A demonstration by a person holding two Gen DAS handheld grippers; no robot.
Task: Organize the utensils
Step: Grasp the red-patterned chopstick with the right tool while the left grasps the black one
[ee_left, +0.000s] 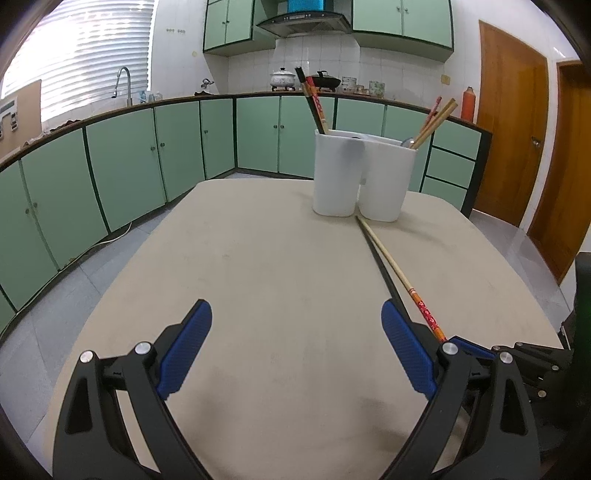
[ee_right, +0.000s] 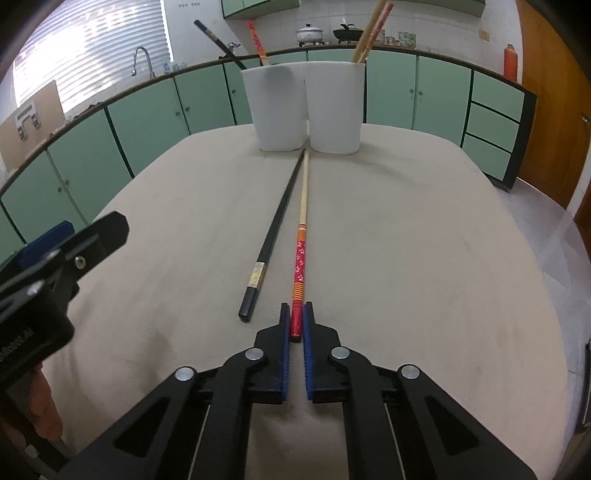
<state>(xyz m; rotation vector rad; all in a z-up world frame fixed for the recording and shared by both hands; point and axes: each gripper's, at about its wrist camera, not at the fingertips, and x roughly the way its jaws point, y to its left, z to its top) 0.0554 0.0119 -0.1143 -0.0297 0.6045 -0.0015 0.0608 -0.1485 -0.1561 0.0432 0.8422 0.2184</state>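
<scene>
Between the blue pads of the right tool [ee_right: 296, 314], the red end of a red-patterned chopstick [ee_right: 300, 258] is pinched, the jaws closed to a narrow gap around it. The chopstick lies flat on the beige tabletop [ee_right: 406, 240], running straight ahead from this tool. Just to its left lies a black chopstick [ee_right: 277, 218], angled so that the two tips nearly meet at the far end. Further left of the right tool, the left tool [ee_left: 297, 321] hovers over bare tabletop with its jaws spread wide and nothing between them; from its camera, both chopsticks pass just behind its right-hand pad.

Straight ahead of the right tool, where the chopstick tips end, stands a white double-compartment holder [ee_right: 303, 107]. Its left compartment holds a black chopstick and a red one [ee_right: 256, 40], leaning left. Its right compartment holds pale wooden chopsticks [ee_right: 369, 33], leaning right. Beyond the tabletop runs a row of green kitchen cabinets [ee_right: 147, 118].
</scene>
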